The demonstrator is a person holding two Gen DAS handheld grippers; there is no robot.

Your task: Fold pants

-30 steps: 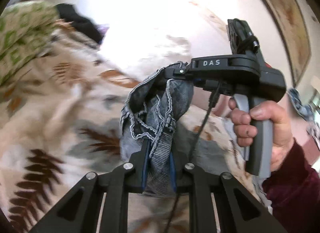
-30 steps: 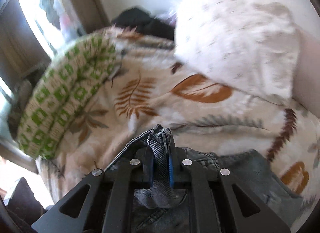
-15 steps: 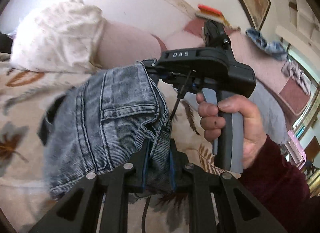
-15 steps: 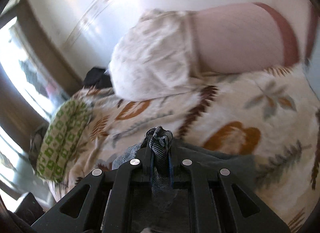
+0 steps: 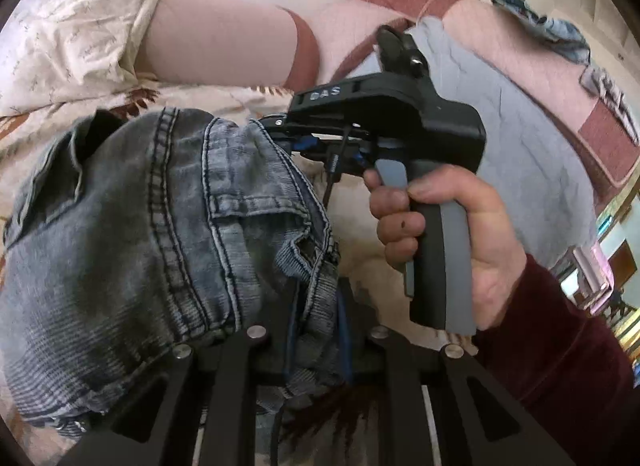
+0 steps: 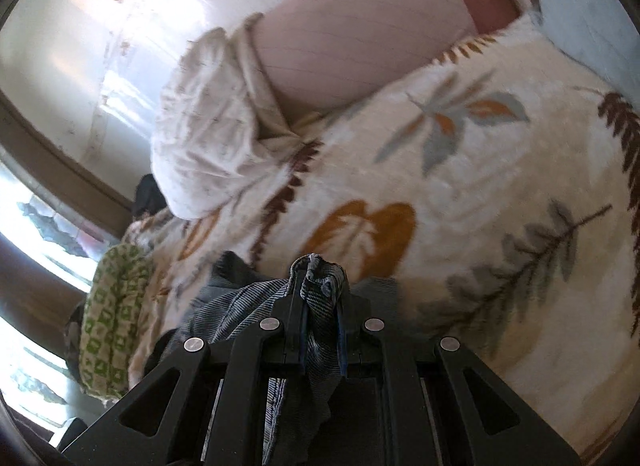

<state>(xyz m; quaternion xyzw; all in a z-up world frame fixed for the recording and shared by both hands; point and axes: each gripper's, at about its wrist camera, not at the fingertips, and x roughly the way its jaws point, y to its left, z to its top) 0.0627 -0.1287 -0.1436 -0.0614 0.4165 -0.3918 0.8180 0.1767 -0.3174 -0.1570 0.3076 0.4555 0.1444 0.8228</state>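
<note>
Grey-blue denim pants (image 5: 132,234) hang bunched between both grippers above a leaf-print bedspread (image 6: 460,193). My left gripper (image 5: 316,306) is shut on a fold of the waistband near a belt loop. My right gripper (image 6: 320,298) is shut on another bunched edge of the pants (image 6: 316,278). In the left wrist view the right gripper's black body (image 5: 384,121) shows ahead, held by a hand (image 5: 448,225), with the denim stretched from it to my left fingers. The rest of the pants drops out of sight below.
A pink pillow (image 5: 224,45) with a white crumpled pillow (image 5: 76,25) lies at the head of the bed. A green-patterned cushion (image 6: 112,314) sits left. A grey sheet (image 5: 520,133) and pink blanket (image 5: 560,77) lie right. Windows (image 6: 36,234) are at the left.
Both grippers swung with the pants towards the pillows at the head of the bed, and the denim spread wider between them. Both stay shut on the fabric.
</note>
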